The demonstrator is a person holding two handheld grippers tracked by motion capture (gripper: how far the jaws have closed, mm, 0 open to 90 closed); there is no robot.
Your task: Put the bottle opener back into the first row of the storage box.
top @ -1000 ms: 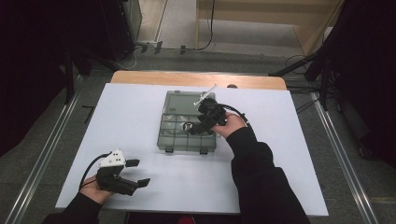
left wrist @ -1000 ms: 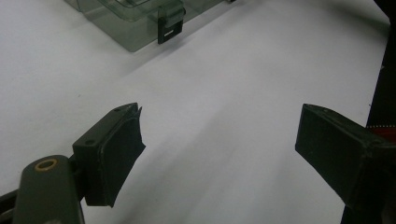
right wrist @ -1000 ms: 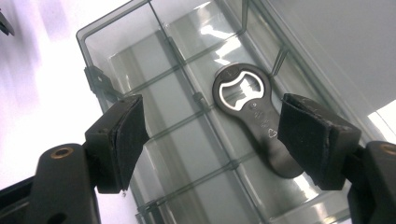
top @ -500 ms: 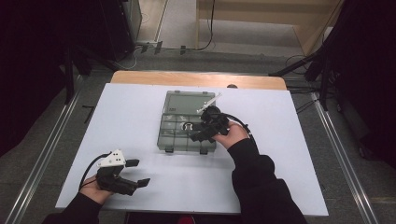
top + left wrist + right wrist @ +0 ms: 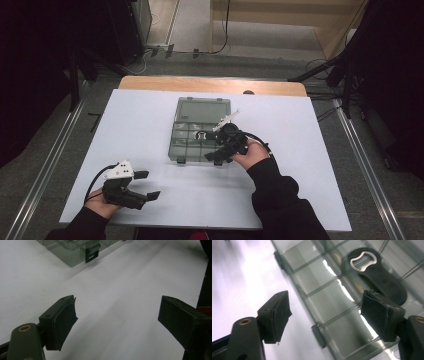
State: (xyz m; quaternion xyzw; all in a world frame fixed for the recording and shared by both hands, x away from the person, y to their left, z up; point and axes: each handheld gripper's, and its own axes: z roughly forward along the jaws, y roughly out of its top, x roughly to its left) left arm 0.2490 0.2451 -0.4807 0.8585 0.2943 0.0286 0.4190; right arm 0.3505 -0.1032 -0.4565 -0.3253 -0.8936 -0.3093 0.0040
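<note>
One clear compartment case (image 5: pixel 199 131) at the table's middle. One black bottle opener (image 5: pixel 379 277) on it. Two hand-held grippers: left gripper (image 5: pixel 148 185) near-left, right gripper (image 5: pixel 212 159) at the case. One white table (image 5: pixel 300 165).

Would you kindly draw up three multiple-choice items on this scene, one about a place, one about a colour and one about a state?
1. Where does the bottle opener lie?
A. in the clear organiser box
B. on the bare white table beside the left gripper
C. between the left gripper's jaws

2. What colour is the bottle opener's body?
A. red
B. black
C. yellow

3. How do the right gripper's jaws stand?
A. clamped on the box's latch
B. shut on nothing
C. open

Answers: 1 A, the right gripper view shows it within the box's dividers; 2 B, its handle is black around a metal mouth; 3 C, a wide gap shows between the two pads, with nothing held.
</note>
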